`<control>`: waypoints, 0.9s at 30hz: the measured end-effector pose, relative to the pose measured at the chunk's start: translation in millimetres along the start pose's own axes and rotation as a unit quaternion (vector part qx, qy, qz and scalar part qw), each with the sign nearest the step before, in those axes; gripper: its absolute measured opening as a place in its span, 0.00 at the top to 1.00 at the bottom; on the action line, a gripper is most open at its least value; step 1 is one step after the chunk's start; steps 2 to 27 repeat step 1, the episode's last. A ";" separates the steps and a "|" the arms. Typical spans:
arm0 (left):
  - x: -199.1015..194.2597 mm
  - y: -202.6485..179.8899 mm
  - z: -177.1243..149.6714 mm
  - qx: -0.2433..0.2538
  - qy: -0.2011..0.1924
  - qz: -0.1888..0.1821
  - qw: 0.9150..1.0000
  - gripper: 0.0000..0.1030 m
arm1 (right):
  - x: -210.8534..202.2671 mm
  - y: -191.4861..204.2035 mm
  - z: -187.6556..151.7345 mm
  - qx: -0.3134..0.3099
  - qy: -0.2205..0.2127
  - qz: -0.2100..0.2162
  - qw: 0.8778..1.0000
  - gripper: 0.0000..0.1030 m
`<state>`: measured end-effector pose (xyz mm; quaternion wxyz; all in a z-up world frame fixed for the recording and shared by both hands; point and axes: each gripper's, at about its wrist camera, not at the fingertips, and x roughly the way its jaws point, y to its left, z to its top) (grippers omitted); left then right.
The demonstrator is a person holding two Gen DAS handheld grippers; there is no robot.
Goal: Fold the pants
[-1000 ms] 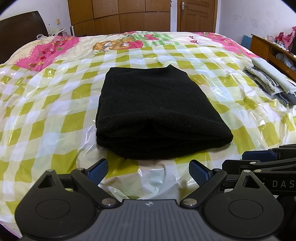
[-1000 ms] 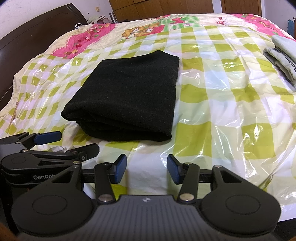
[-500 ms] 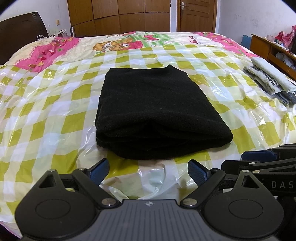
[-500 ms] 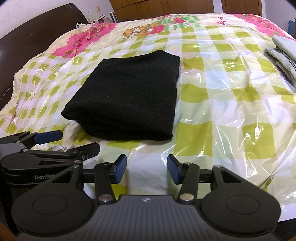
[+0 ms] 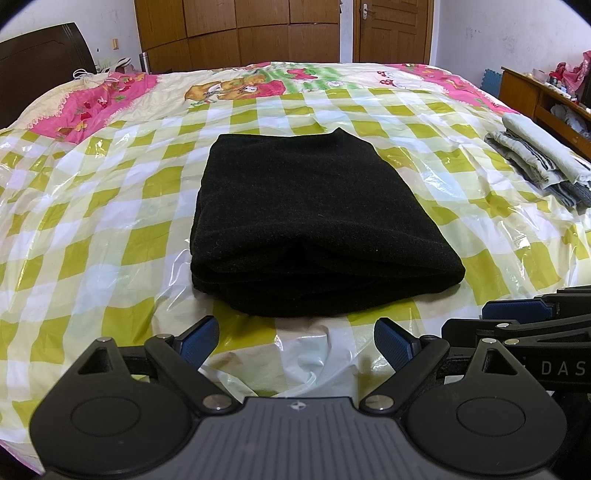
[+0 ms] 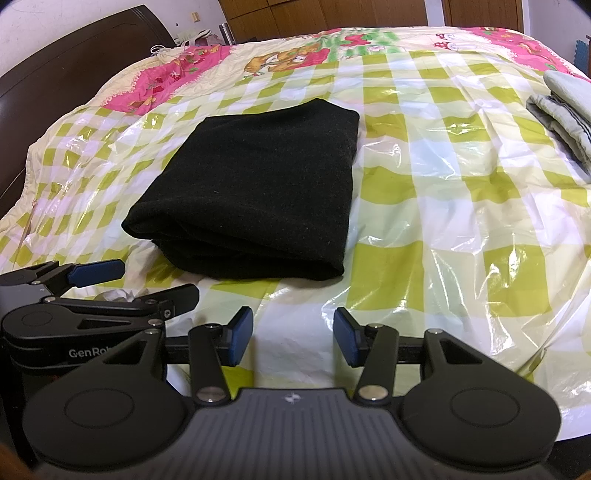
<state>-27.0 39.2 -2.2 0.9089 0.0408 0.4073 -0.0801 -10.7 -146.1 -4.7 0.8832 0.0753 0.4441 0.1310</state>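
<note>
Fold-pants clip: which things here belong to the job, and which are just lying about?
Job: black pants, folded on the checked plastic sheet; left tool and right tool, both open.

Lying about: grey folded clothes; wooden shelf.

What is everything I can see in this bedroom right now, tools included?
Folded pants: one, black, middle of the bed.
Plastic sheet: one, clear with yellow-green checks, spread under the pants.
Bedspread: one, pink and cream, far end of the bed.
Folded clothes: one small stack, grey and pale green, right side of the bed.
Headboard: one, dark wood, left.
Wardrobe: one, brown wood, back wall.
Door: one, brown, beside the wardrobe.
Left claw: black, blue pads, open, empty.
Right claw: black, blue pads, open, empty.
</note>
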 end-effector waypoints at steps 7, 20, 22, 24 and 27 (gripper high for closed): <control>0.3 -0.1 -0.4 0.000 0.000 0.000 1.000 0.03 | 0.1 0.1 -0.2 0.000 0.000 0.000 1.000 0.52; 0.3 -0.1 -0.4 0.000 0.000 0.000 1.000 0.03 | 0.1 0.1 -0.2 0.000 0.000 0.000 1.000 0.52; 0.3 -0.1 -0.4 0.000 0.000 0.000 1.000 0.03 | 0.1 0.1 -0.2 0.000 0.000 0.000 1.000 0.52; 0.3 -0.1 -0.4 0.000 0.000 0.000 1.000 0.03 | 0.1 0.1 -0.2 0.000 0.000 0.000 1.000 0.52; 0.3 -0.1 -0.4 0.000 0.000 0.000 1.000 0.03 | 0.1 0.1 -0.2 0.000 0.000 0.000 1.000 0.52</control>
